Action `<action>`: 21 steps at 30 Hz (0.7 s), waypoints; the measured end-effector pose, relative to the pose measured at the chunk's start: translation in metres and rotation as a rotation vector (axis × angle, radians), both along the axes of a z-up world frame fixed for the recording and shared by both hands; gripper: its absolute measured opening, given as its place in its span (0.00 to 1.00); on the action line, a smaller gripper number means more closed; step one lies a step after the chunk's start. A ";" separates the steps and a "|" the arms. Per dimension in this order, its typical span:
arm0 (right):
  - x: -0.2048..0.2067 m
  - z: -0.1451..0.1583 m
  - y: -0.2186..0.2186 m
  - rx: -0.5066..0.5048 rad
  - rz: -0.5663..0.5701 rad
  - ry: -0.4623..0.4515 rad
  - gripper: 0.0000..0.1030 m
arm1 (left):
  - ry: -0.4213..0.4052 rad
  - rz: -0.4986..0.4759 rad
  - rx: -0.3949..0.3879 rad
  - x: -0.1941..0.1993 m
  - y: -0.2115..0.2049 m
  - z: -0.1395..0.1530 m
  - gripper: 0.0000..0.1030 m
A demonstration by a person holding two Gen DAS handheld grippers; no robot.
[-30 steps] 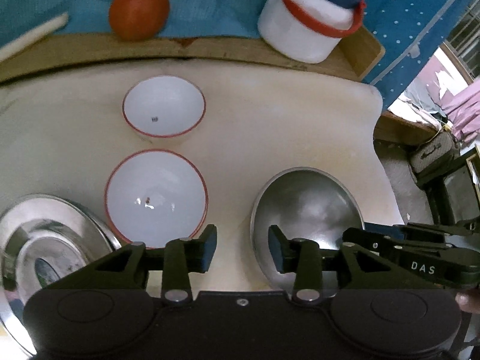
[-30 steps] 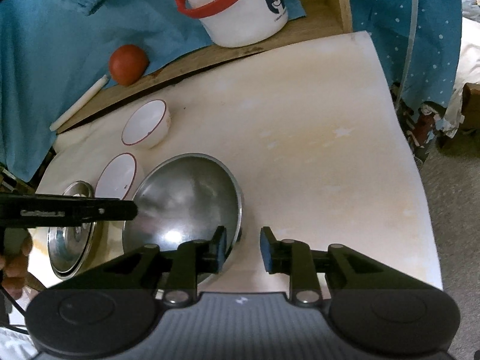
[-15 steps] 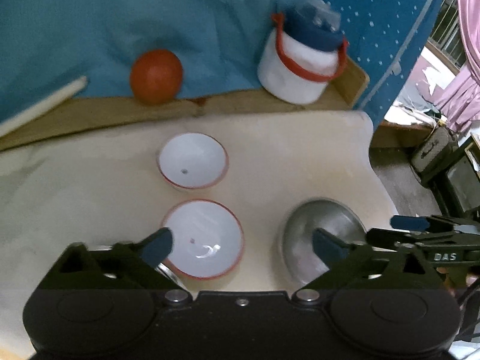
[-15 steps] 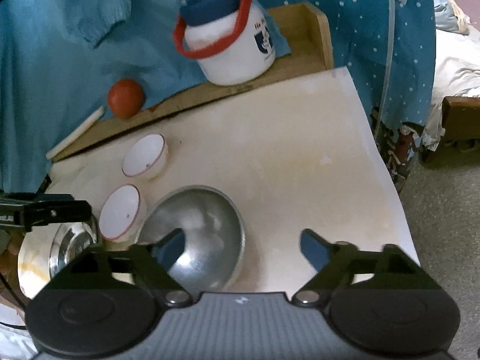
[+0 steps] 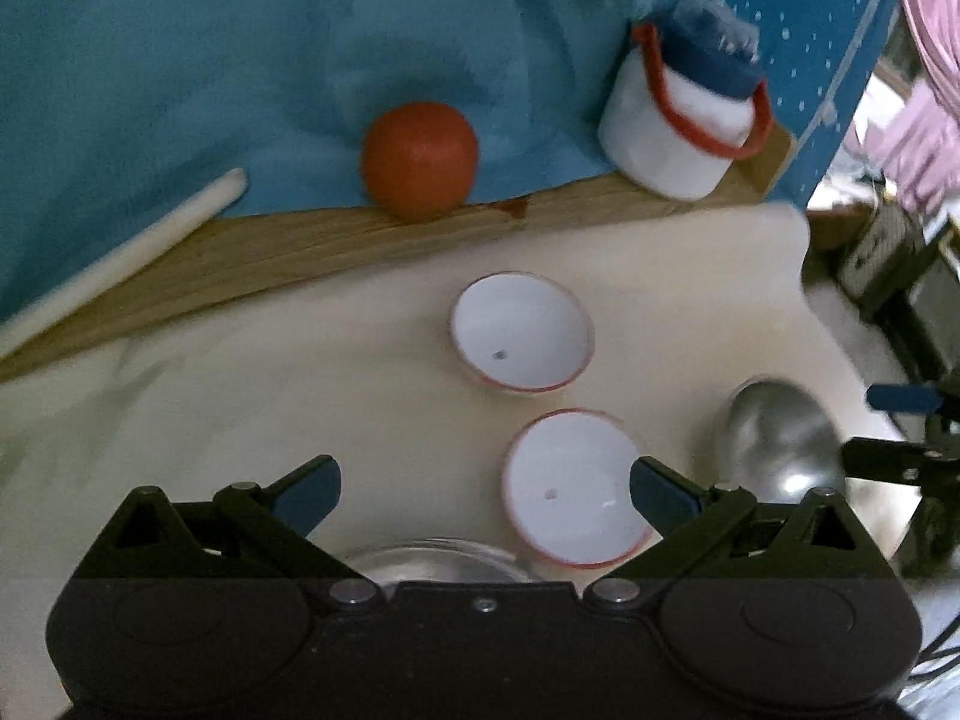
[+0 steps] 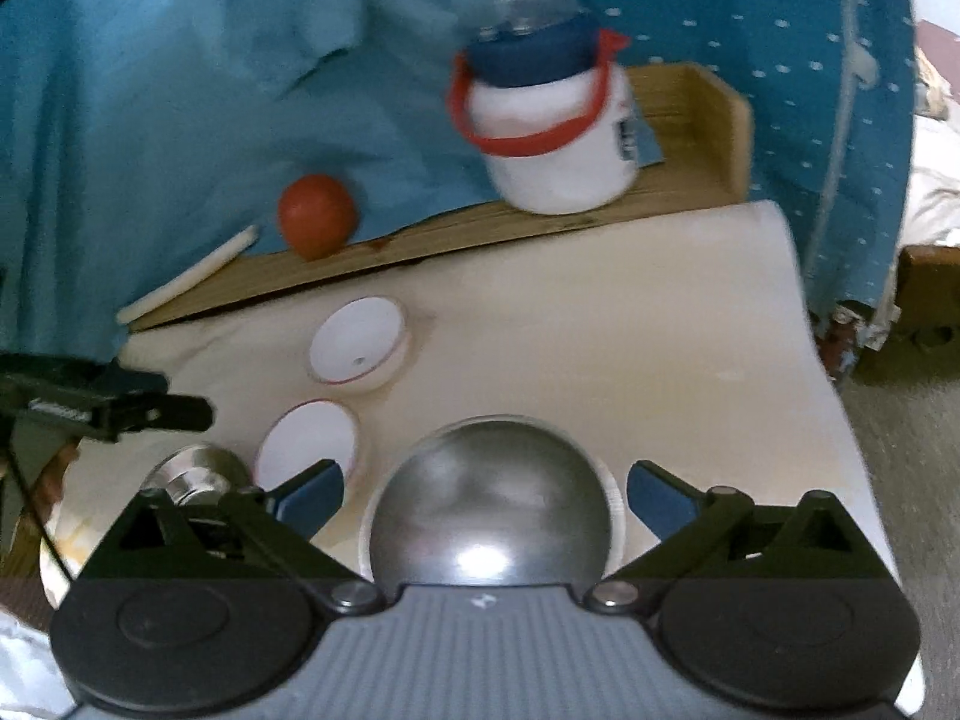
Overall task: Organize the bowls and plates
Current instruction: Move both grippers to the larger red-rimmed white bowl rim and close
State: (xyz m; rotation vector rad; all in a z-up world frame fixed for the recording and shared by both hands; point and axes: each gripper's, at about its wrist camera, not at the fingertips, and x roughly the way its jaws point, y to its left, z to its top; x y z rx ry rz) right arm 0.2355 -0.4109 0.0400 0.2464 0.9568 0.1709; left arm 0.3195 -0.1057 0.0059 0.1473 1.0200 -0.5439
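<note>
Two white bowls with red rims stand on the cream table, the far bowl [image 5: 522,333] [image 6: 358,348] and the near bowl [image 5: 573,486] [image 6: 309,444]. A large steel bowl [image 6: 492,504] [image 5: 780,444] rests to their right. Stacked steel plates [image 5: 432,558] [image 6: 198,474] lie at the near left. My left gripper [image 5: 486,489] [image 6: 120,405] hangs open and empty above the plates and the near bowl. My right gripper [image 6: 485,492] hovers above the steel bowl. Its jaws are opening, the bowl shows between them, and the pads do not touch it.
A wooden ledge [image 5: 300,246] runs along the back under blue cloth. On it stand a white jar with a red handle [image 5: 678,120] [image 6: 552,132], an orange-red ball [image 5: 420,162] and a white stick [image 5: 120,264]. The table's right edge [image 6: 828,396] drops to the floor.
Both grippers went from nearly closed to wide open and pulled back and up from the table. The right fingers left the steel bowl's rim. The left view swung left.
</note>
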 end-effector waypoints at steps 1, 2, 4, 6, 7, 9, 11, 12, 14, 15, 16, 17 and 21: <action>0.000 0.001 0.006 0.000 0.011 -0.003 1.00 | 0.006 -0.021 0.008 0.006 0.001 -0.002 0.99; 0.001 0.002 0.013 0.000 0.022 -0.009 1.00 | 0.013 -0.042 0.015 0.010 0.003 -0.005 0.99; 0.002 0.006 0.027 -0.001 0.046 -0.018 1.00 | 0.024 -0.084 0.031 0.020 0.004 -0.009 0.99; 0.004 0.010 0.042 -0.010 0.070 -0.025 1.00 | 0.037 -0.129 0.036 0.029 0.003 -0.015 0.99; 0.006 0.011 0.050 -0.017 0.078 -0.029 1.00 | 0.042 -0.148 0.036 0.033 0.001 -0.017 0.99; 0.010 0.013 0.064 -0.031 0.095 -0.031 1.00 | 0.051 -0.190 0.035 0.040 -0.001 -0.022 0.99; 0.016 0.012 0.080 -0.075 0.116 -0.030 0.99 | 0.056 -0.224 0.040 0.046 -0.003 -0.029 0.99; 0.017 0.011 0.086 -0.103 0.123 -0.028 0.99 | 0.057 -0.239 0.043 0.048 -0.005 -0.032 0.99; 0.022 0.007 0.098 -0.162 0.142 -0.025 0.98 | 0.062 -0.261 0.051 0.051 -0.008 -0.037 0.99; 0.024 0.004 0.103 -0.176 0.150 -0.019 0.97 | 0.066 -0.268 0.052 0.052 -0.009 -0.039 0.99; 0.027 0.001 0.106 -0.188 0.156 -0.008 0.95 | 0.070 -0.273 0.051 0.053 -0.009 -0.042 0.99; 0.030 -0.002 0.110 -0.201 0.162 0.001 0.94 | 0.074 -0.275 0.053 0.054 -0.010 -0.043 0.99; 0.039 -0.014 0.122 -0.236 0.190 0.030 0.84 | 0.082 -0.286 0.061 0.054 -0.015 -0.049 0.99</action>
